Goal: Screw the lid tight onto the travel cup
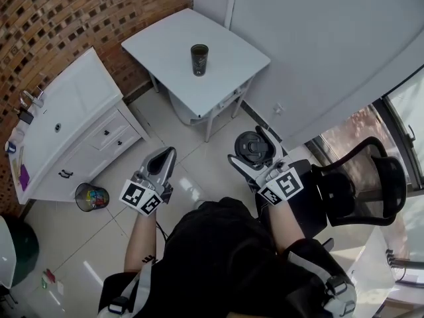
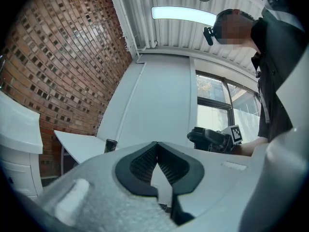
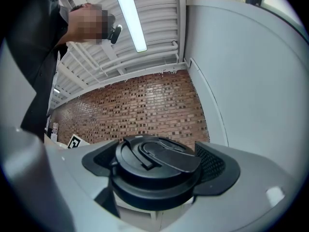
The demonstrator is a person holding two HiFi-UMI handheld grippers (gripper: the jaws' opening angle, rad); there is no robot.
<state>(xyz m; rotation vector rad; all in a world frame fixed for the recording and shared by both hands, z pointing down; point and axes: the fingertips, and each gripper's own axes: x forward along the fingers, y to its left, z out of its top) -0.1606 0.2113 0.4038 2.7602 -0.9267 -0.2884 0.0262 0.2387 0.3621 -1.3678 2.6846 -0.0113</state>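
Lid [image 3: 155,170] is clamped in right gripper [image 1: 255,152]; left gripper [image 1: 159,166] is clenched, empty. Cup [image 1: 199,59] on table [image 1: 159,42], well beyond grippers; lid not yet fitted/screwed.

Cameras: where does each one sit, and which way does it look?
Head view: on the person's head, looking steeply down at the cup on the table; shows both arms, left tongs, right tongs.
Left gripper view: on the left tongs, looking along them, shut, toward the brick wall; shows the person's torso.
Right gripper view: on the right tongs, tilted up at wall and ceiling; they clamp the lid, dark clothing at left.
Shared: head view and left gripper view both show the cup.
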